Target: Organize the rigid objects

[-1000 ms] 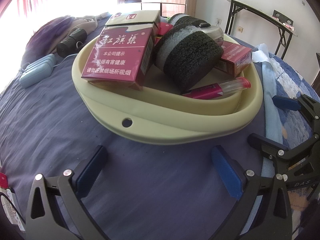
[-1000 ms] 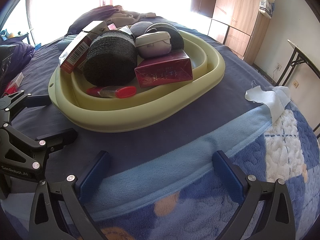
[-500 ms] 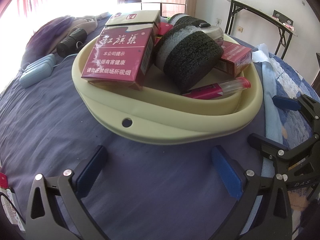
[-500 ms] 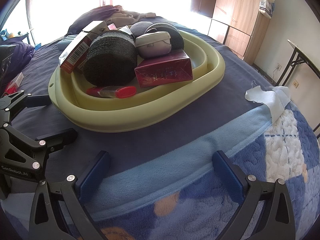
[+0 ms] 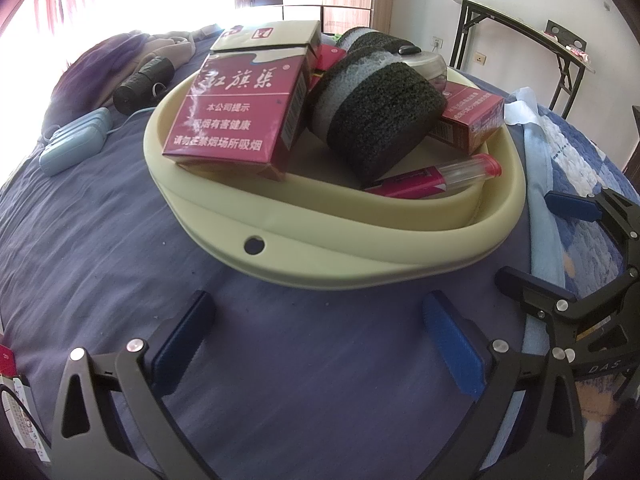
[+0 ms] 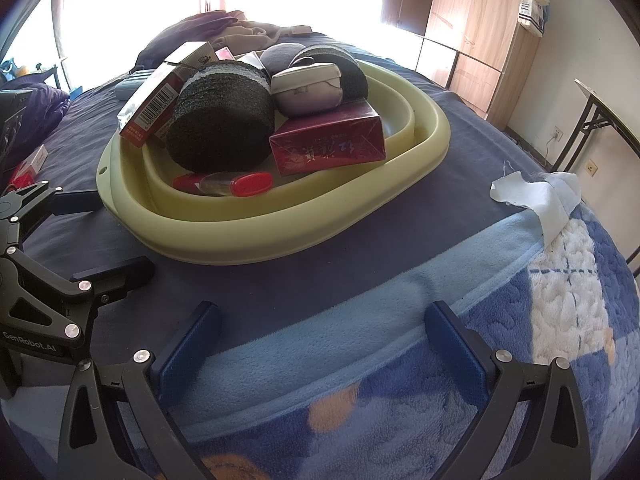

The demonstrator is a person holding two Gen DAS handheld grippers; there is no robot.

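While both tools sit low over the bed w/ nothing between their pads, the left gripper (image 5: 316, 332) and right gripper (image 6: 320, 344) each have jaws spread wide, empty. Pale yellow basin (image 5: 360, 256) rests on the dark blue bedsheet (image 5: 100, 240) just ahead of both, holding a big red cigarette box (image 5: 236, 116) leaning at its left side, a black foam roll (image 5: 380, 116) in the middle, a smaller red box (image 6: 328, 140) on the far side, & a red-capped tube (image 6: 228, 182) lying at the near inner wall. Patterned blanket (image 6: 540, 360) lies under the right gripper; a light blue case (image 5: 74, 148) sits apart on the sheet, left of the basin.
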